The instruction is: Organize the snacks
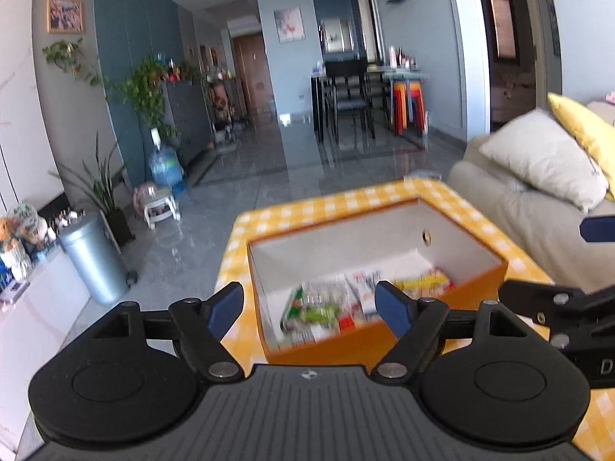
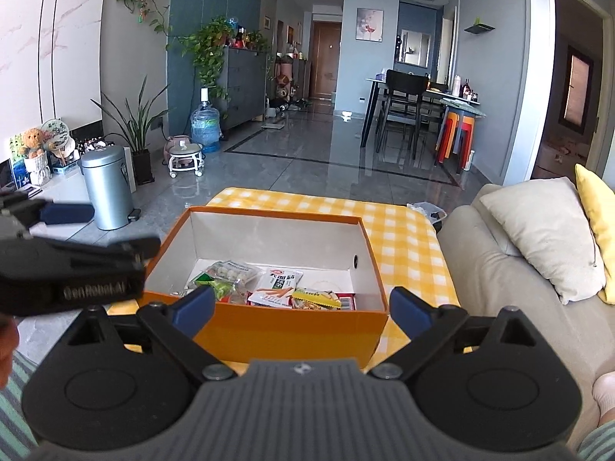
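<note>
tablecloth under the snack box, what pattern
Yellow and white check tablecloth, clearest in the right wrist view.

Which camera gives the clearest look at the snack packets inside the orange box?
The right wrist view. There the snack packets lie sharp along the near side of the orange box, with print and colours readable. In the left wrist view the same packets are motion-blurred, and a blue fingertip of the left tongs overlaps some.
</note>
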